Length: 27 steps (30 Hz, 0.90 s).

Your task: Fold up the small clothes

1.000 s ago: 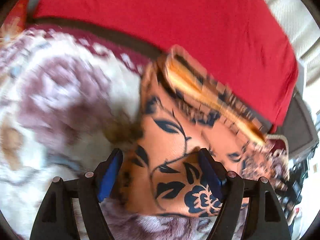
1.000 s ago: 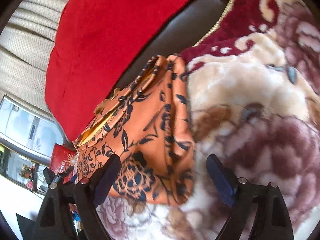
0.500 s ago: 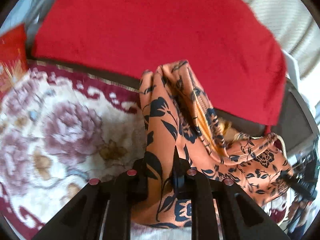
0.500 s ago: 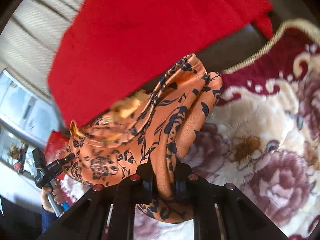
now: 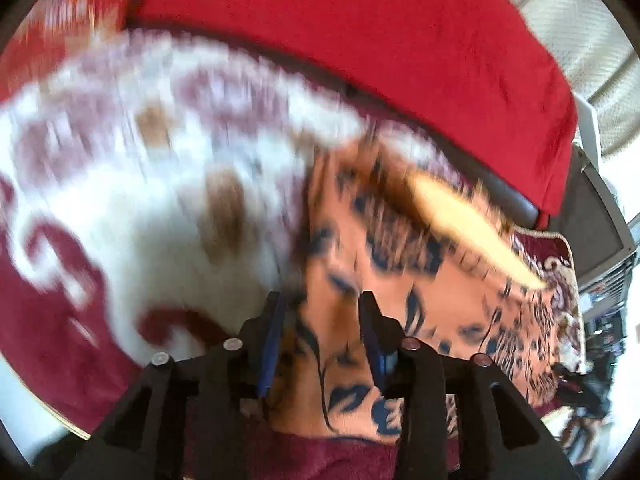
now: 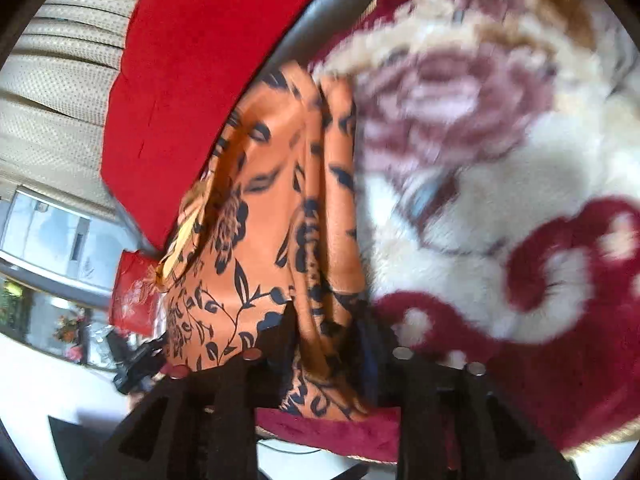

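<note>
An orange garment with a dark blue floral print (image 5: 400,280) lies on a plush maroon and cream flowered blanket (image 5: 140,184). My left gripper (image 5: 322,320) has its jaws partly apart with the garment's near corner lying between them. In the right wrist view the same garment (image 6: 272,216) stretches away from my right gripper (image 6: 328,332), whose jaws are partly apart around a bunched fold of the cloth. Both views are motion-blurred.
A red cloth (image 5: 380,40) covers a dark sofa back (image 6: 320,20) behind the blanket. A beige curtain (image 6: 60,92) and a window (image 6: 48,232) are at the left of the right wrist view. The blanket's near edge (image 6: 332,428) hangs by the right gripper.
Half a second ago both grippers were pinched shut on the lifted garment. Now both have come down near the blanket's front edge and their jaws have parted, with the cloth lying lower.
</note>
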Tool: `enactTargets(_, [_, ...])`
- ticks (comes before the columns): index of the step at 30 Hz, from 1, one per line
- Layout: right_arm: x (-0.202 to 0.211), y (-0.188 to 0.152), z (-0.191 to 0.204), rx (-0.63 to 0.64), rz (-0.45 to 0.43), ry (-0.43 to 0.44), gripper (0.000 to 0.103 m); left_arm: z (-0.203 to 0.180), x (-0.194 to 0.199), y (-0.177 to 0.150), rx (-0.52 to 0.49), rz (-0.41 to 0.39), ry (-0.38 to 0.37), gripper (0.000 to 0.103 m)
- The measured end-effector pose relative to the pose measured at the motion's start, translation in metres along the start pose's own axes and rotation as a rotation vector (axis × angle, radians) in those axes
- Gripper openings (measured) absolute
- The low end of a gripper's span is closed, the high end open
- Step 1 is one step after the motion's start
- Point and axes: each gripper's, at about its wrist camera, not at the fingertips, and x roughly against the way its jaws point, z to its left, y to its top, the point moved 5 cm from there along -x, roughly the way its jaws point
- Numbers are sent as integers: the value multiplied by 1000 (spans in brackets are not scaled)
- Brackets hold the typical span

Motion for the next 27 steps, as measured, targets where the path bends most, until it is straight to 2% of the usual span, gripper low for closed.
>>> enactTargets(1, [9, 4, 2, 28, -34, -34, 68, -3, 7, 9, -24, -25, 8, 47])
enactTargets(2, [18, 9, 6, 54, -70, -63, 73, -7, 13, 17, -51, -47, 12, 48])
enactTargets(4, [33, 23, 15, 97, -130, -99, 73, -10, 11, 28, -93, -60, 13, 48])
enactTargets(6, [36, 39, 31, 162, -156, -97, 73, -18, 0, 32, -141, -45, 17, 48])
enactTargets(9, [14, 63, 52, 255, -149, -125, 73, -21, -32, 40, -208, 3, 16, 48])
enactTargets(11, [-5, 84, 56, 316, -140, -198, 73, -24, -49, 48, -233, 15, 43, 48])
enactTargets(16, [-32, 108, 54, 344, -110, -236, 72, -26, -70, 57, -252, 62, 65, 48])
enactTargets(20, [-42, 108, 54, 347, -101, -234, 72, -27, -89, 82, -271, 68, 103, 48])
enactTargets(22, [-47, 107, 53, 345, -95, -238, 72, -22, -100, 104, -229, 57, 124, 48])
enactTargets(24, [-46, 109, 50, 334, -103, -246, 72, -9, -109, 125, -119, 47, 129, 48])
enactTargets(27, [-44, 116, 45, 288, -111, -228, 73, 0, -111, 131, -50, 52, 108, 48])
